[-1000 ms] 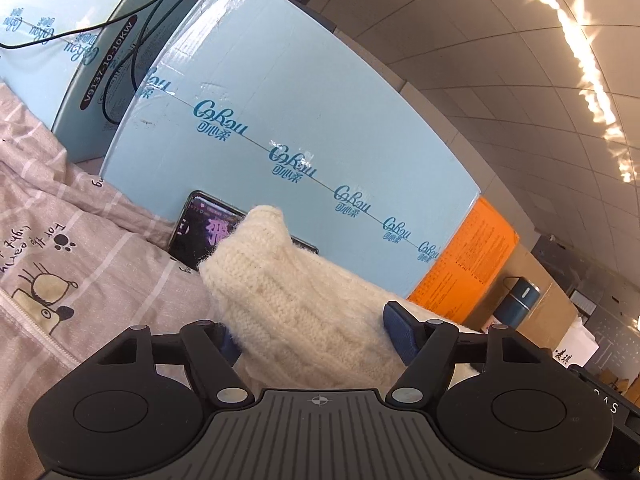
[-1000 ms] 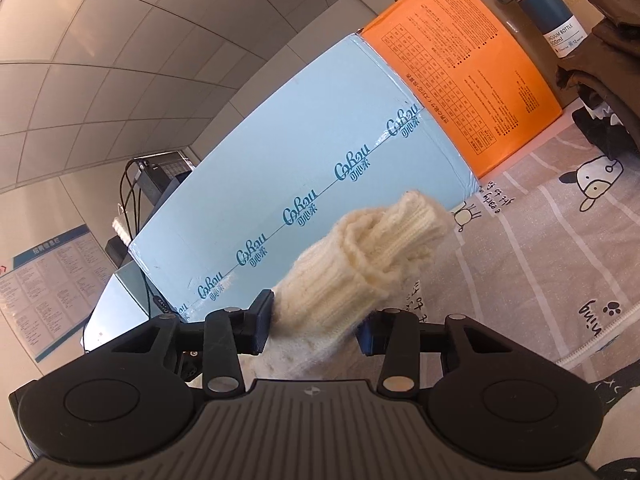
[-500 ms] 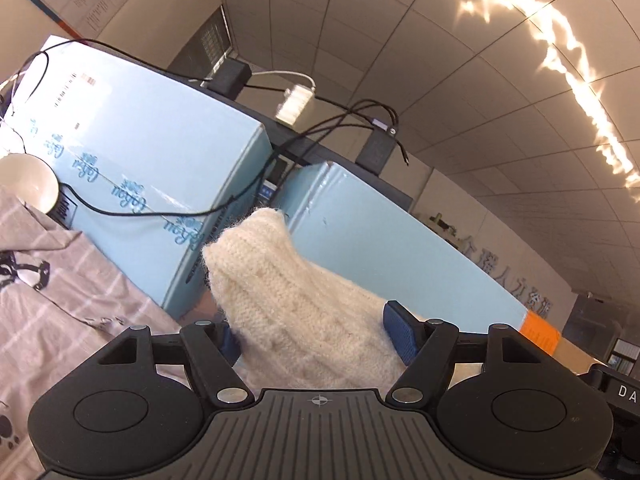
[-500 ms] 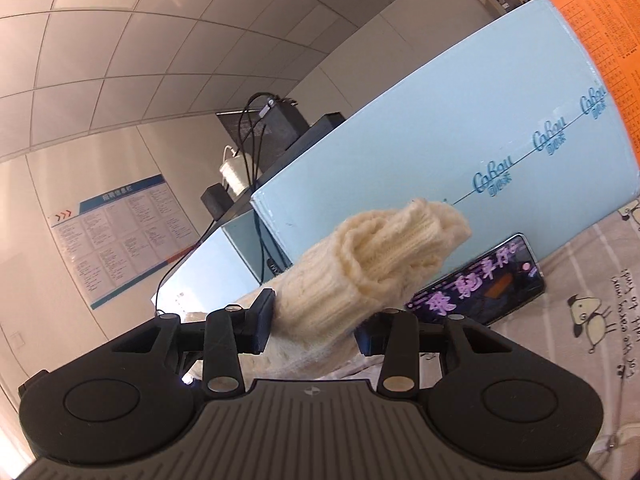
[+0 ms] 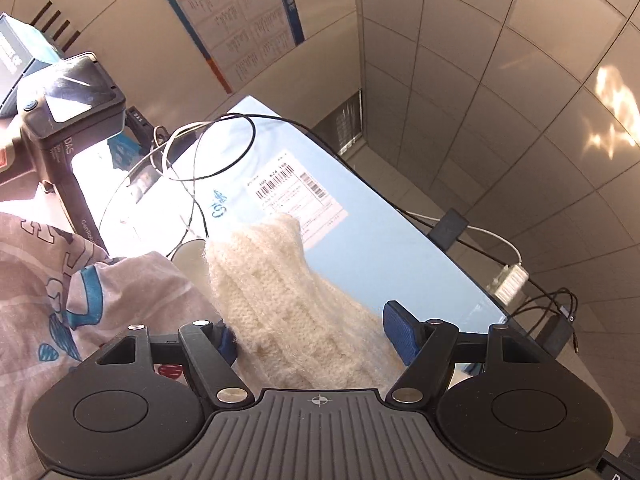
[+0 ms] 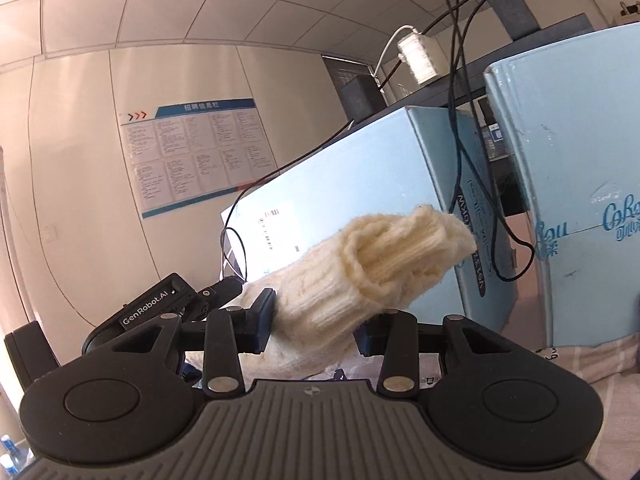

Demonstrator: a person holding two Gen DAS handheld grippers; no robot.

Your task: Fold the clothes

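Note:
A cream cable-knit sweater is held up by both grippers. In the left wrist view a thick fold of the sweater (image 5: 288, 304) fills the space between the blue pads, and my left gripper (image 5: 310, 334) is shut on it. In the right wrist view a ribbed cuff or hem of the sweater (image 6: 380, 268) sticks out past the fingers, and my right gripper (image 6: 314, 322) is shut on it. The left gripper (image 6: 160, 304) shows at the left in the right wrist view, close by. Both cameras tilt upward toward the wall and ceiling.
Light blue cartons (image 5: 360, 232) (image 6: 580, 216) with black and white cables stand behind. A black device (image 5: 68, 100) stands at the left. A printed pink-grey cloth (image 5: 60, 280) lies at lower left. A notice board (image 6: 192, 152) hangs on the wall.
Both grippers have swung leftward and tilted up with the sweater. The bedsheet, phone and orange box have left view; the wall, the notice board and the carton ends now show.

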